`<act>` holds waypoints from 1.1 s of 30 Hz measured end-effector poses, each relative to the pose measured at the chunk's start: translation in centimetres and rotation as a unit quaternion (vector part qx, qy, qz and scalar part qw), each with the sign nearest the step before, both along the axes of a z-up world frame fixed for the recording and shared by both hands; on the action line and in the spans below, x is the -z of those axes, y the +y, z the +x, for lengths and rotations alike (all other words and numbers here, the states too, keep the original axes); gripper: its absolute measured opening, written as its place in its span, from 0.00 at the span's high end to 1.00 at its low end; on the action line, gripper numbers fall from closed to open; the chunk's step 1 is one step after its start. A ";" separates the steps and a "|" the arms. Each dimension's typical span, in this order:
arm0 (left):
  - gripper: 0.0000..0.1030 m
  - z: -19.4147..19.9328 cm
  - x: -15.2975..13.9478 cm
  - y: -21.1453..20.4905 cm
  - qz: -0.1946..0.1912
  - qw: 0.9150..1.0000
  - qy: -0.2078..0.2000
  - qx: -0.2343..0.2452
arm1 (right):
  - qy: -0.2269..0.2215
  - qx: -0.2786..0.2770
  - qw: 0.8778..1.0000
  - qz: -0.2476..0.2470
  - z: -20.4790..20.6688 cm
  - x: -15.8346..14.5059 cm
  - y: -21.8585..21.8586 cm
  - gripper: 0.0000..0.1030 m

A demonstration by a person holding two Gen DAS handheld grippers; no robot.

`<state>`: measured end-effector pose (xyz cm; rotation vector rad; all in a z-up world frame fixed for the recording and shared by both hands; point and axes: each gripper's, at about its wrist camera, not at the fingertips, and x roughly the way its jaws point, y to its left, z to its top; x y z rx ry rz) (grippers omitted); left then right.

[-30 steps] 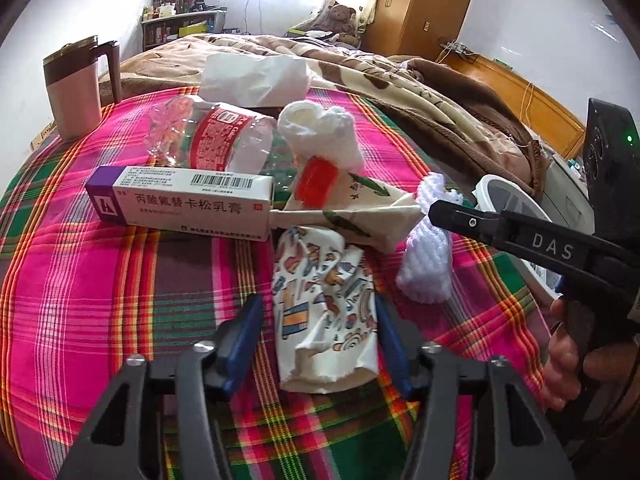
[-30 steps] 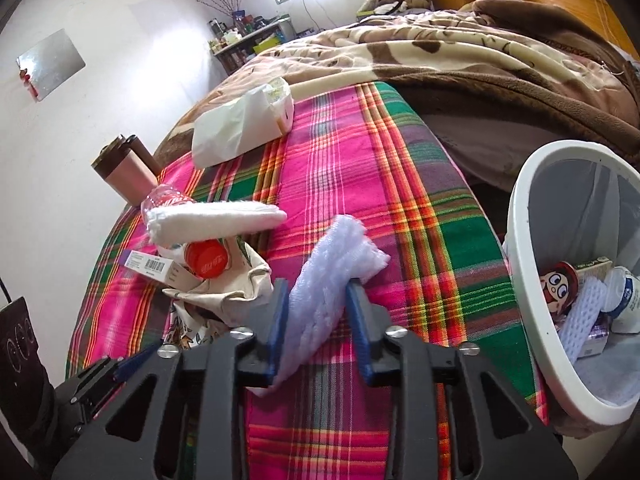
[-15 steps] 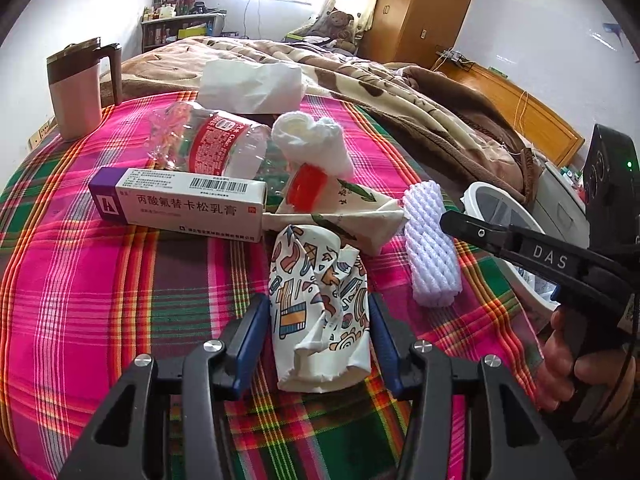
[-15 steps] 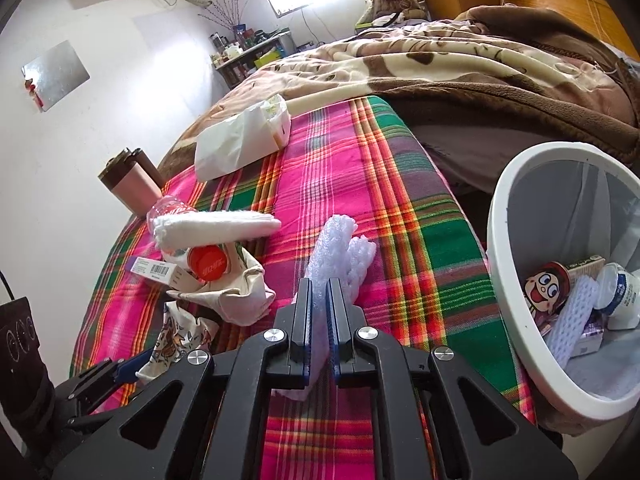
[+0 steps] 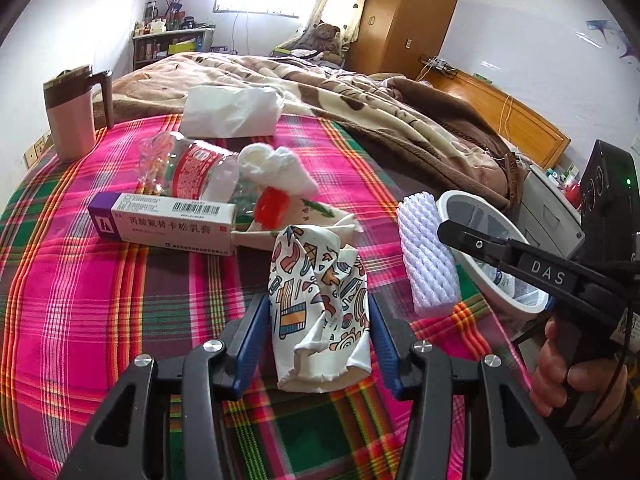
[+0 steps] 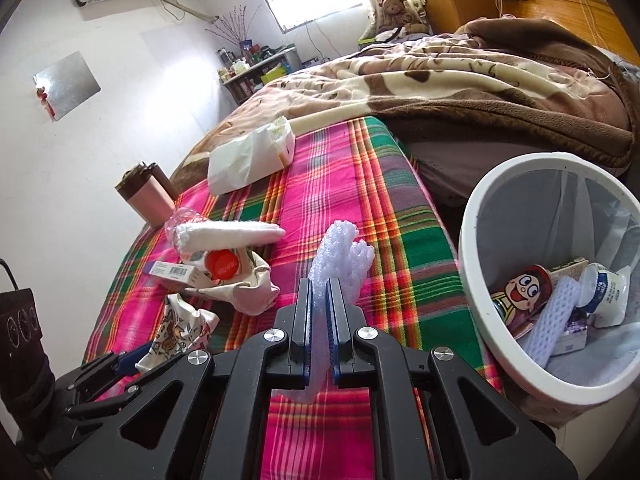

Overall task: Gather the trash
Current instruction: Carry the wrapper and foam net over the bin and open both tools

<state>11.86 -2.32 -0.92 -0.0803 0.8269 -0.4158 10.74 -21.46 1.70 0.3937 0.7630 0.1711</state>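
My right gripper (image 6: 319,294) is shut on a white foam net sleeve (image 6: 340,256) and holds it lifted above the plaid cloth; it also shows in the left wrist view (image 5: 428,264). My left gripper (image 5: 316,328) is open, its jaws on either side of a crumpled patterned paper cup (image 5: 318,304) without squeezing it. A white trash bin (image 6: 500,320) with several pieces of trash inside stands at the bed's right edge. A purple-and-white medicine box (image 5: 164,224), a crushed plastic bottle (image 5: 188,168), a rolled white cloth (image 5: 276,168) and a cream wrapper (image 5: 304,220) lie behind the cup.
A pink-and-brown mug (image 5: 74,116) stands at the far left. A white paper bag (image 5: 232,110) lies at the cloth's far edge. A brown-and-cream blanket (image 5: 380,112) covers the bed beyond. The bed's right edge drops off beside the bin.
My right gripper closed on the foam sleeve and lifted it off the cloth. My left gripper moved slightly forward around the paper cup and stayed open.
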 end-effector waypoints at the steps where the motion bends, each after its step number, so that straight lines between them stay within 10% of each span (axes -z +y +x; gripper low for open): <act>1: 0.50 -0.1 -0.2 -0.1 -0.001 1.000 -0.002 0.002 | -0.003 0.001 1.000 0.000 -0.2 -0.1 -0.2 0.93; 33: 0.50 -0.4 -5.1 -12.2 0.003 0.993 -0.074 0.092 | -0.040 0.110 0.993 -0.013 -3.5 -2.5 -10.7 0.93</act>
